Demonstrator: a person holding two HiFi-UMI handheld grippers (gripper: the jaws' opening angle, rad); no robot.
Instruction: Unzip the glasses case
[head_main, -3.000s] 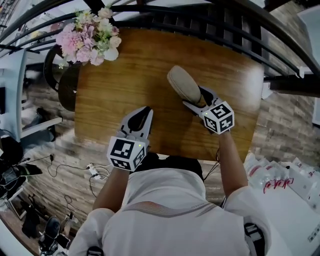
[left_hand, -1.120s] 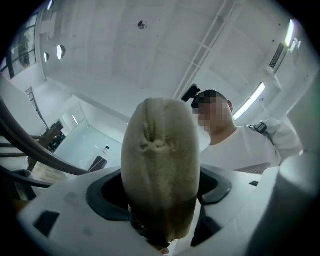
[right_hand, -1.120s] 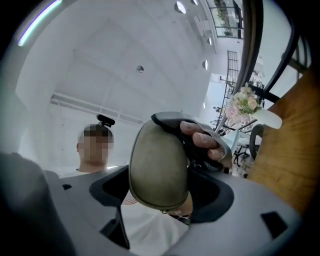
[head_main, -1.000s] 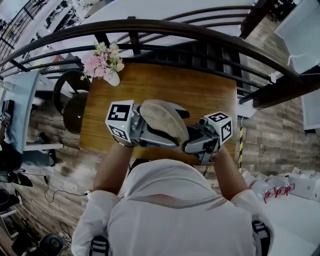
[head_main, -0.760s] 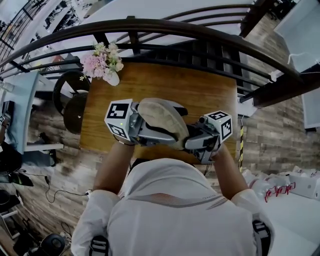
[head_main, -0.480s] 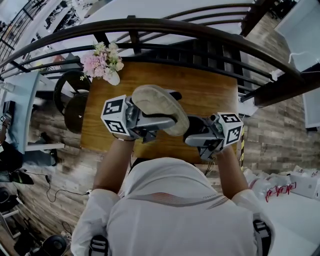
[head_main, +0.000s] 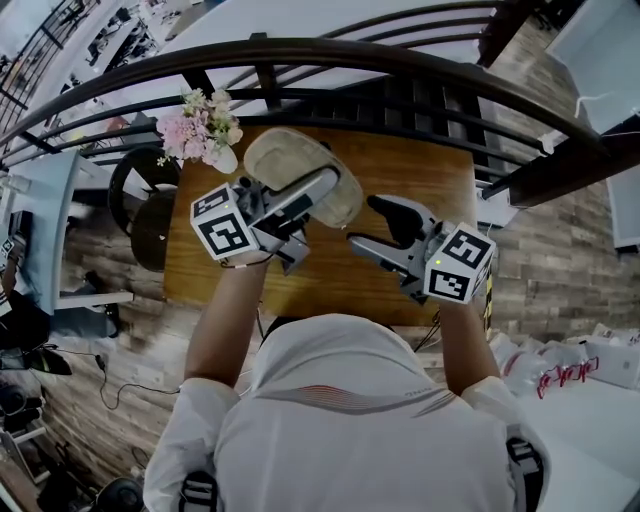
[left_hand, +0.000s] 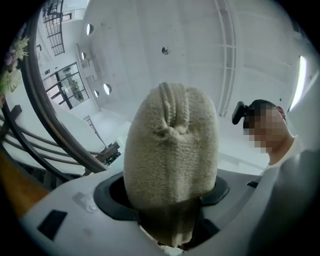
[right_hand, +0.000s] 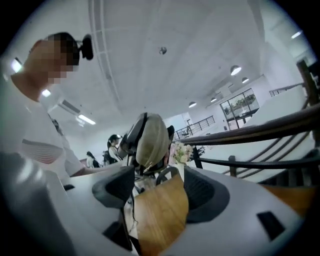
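- Glasses case (head_main: 300, 180): a pale, rough-textured oval pouch, held up in the air over the upper left part of the wooden table (head_main: 410, 175), in the upper middle of the head view.
- The left tool (head_main: 320, 190) is clamped on the case. One jaw lies along its top face and the other is under it, and these jaws have just been closing onto it.
- In the left gripper view the case (left_hand: 170, 145) stands on end between the two dark pads and fills the gap. A raised seam runs over its rounded top end, and its lips look closed there. What is inside the case cannot be seen.
- The right tool (head_main: 368, 222) is right of centre in the head view, near the case but clear of it. Its jaws stand apart with nothing between them and have just been closing a little.
- In the right gripper view only the table surface shows between the pads, with the case (right_hand: 152, 135) beyond them, held by the other tool.
- A pale vase (head_main: 226, 158) at the table's upper left corner holds pink and white flowers (head_main: 203, 122).
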